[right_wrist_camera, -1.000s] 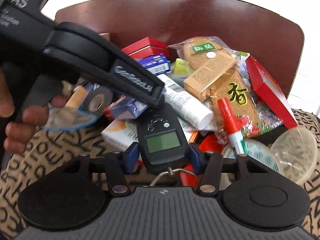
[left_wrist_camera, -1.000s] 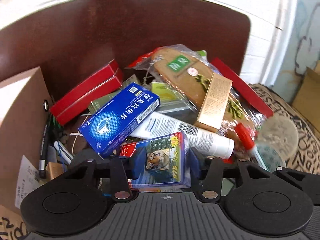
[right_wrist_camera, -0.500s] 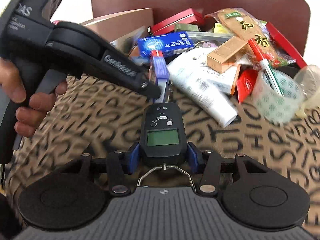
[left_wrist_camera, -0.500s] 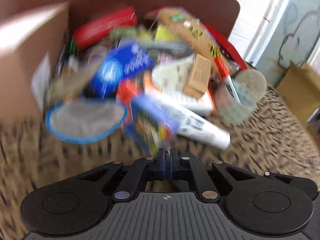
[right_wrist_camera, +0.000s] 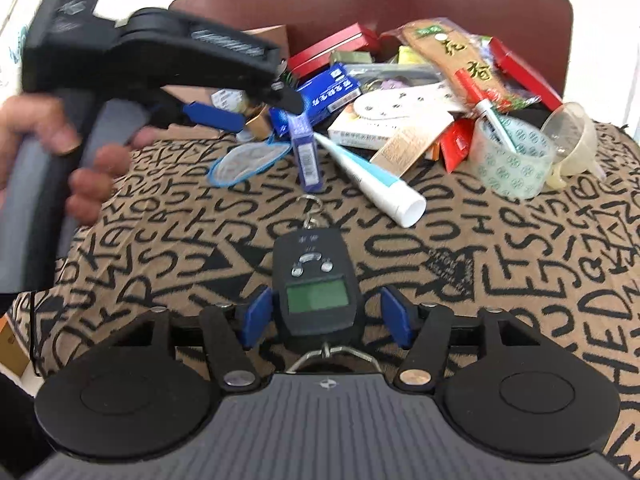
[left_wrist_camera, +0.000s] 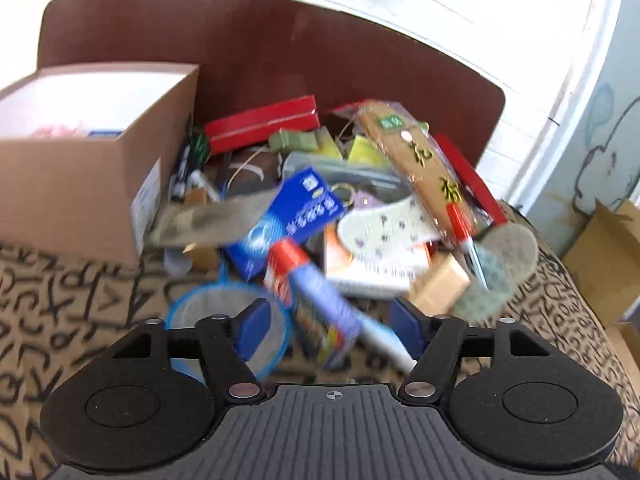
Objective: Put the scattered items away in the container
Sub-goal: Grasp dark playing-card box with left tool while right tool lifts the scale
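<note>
Right wrist: hanging scale between opening right claw pads, untouched.

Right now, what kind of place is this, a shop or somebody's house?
Probably a room in a home, not a shop. A pile of household bits like a tape roll and a tube lies on a letter-print cloth, against a chair back, by a painted wall.

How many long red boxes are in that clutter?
2. One long red box lies at the back, near the cardboard box. The other runs along the right edge, beside the packaged insole. More may be buried underneath.
</note>
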`<state>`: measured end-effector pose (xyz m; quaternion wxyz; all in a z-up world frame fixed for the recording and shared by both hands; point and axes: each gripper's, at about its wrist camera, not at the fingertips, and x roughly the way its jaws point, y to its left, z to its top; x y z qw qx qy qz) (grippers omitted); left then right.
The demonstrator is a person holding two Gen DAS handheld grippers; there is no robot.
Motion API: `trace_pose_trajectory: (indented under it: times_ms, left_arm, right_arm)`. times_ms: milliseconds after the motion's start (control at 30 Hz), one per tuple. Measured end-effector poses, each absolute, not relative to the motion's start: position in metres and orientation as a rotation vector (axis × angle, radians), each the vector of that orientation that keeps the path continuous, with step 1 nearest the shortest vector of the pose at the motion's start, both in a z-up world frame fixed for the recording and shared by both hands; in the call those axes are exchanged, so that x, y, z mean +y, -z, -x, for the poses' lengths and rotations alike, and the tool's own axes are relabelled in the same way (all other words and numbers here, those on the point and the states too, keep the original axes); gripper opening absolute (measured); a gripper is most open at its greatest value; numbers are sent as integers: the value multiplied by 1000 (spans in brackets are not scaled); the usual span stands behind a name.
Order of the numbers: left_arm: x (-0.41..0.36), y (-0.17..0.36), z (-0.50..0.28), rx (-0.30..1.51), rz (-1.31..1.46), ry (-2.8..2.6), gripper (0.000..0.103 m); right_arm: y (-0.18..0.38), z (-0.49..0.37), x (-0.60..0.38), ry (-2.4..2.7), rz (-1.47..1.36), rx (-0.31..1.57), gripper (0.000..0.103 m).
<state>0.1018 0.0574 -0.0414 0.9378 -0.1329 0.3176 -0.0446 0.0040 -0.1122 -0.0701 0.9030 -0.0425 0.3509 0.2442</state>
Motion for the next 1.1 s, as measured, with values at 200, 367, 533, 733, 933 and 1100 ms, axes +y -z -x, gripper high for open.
trace_pose_trajectory:
  times_ms: [200,367,533,733,933,1100]
  left_arm:
    - [63,62,-129,732,300,99,37]
    - [74,63,-123,734,319,124,20]
    - [83,57,-108,761,318,172,15]
    - [101,53,-57,816,310,271,14]
    - [119,58,-18,856,314,277,41]
    - [119,69,-26,866,317,245,52]
  right_arm:
    - [68,-6,-114,-496,77,726,66]
    - [73,-14,-106,-513,99,747,65]
    - [76,-15,-99,-524,110,760,56]
    - [67,2,-101,-562,150,808,55]
    - [69,12,-102,-560,157,822,56]
    - [69,8,-95,-544,173,813,59]
